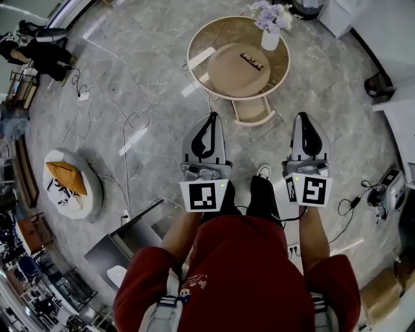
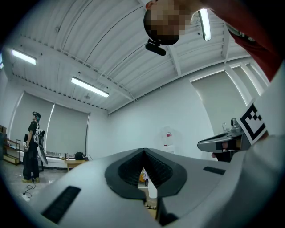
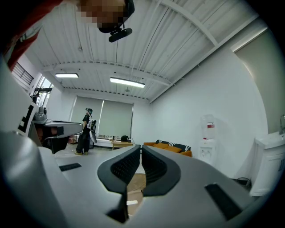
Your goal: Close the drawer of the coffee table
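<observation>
One drawer [image 1: 251, 111] partly under coffee table [image 1: 219, 31]

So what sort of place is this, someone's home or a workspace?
Probably a workspace staged as a lounge: a round coffee table and orange sofa sit under industrial strip lights, with cables trailing over the floor.

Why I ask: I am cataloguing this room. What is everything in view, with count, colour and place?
coffee table: one, tan, round, straight ahead
drawer: one, tan, pulled open on the table's near side
vase: one, white, holding purple flowers, on the table's far edge
pouf: one, white, orange cushion on it, at left
cables: several, dark and white, at left
bystander: one, in black, far left
sofa: one, orange, by the far wall
left tongs: one, grey with black pads, shut, empty
right tongs: one, same colours, shut, empty
</observation>
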Tool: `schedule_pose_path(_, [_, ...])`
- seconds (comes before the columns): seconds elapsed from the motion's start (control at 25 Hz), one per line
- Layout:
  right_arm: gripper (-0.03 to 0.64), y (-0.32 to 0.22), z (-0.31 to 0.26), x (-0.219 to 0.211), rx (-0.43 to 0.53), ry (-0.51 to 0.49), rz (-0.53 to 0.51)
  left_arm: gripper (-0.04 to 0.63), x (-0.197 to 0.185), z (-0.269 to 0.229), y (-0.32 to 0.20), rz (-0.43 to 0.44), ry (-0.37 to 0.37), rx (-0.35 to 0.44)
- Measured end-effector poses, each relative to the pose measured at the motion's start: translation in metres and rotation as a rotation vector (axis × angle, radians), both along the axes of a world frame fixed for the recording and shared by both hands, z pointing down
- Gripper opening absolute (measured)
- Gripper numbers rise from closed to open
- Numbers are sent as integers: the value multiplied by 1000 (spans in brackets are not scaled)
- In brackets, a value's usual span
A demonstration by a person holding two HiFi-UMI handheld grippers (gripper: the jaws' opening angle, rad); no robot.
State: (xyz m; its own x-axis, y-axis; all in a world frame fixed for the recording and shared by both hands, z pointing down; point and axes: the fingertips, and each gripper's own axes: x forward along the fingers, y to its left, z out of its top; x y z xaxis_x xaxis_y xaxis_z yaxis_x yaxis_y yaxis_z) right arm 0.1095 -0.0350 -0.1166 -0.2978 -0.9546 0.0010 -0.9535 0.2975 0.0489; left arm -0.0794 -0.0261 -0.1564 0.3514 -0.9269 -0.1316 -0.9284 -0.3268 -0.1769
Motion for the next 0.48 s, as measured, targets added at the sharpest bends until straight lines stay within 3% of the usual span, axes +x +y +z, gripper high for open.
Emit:
schedule_pose_path(0.28, [26,-24,147,-30,-111,23,-58,14,-2,131,-31,24,2,-48])
schedule_pose_path(0.48, [26,-29,296,-35,-166,22,-43,13,-8,275,-37,9,-10,-90])
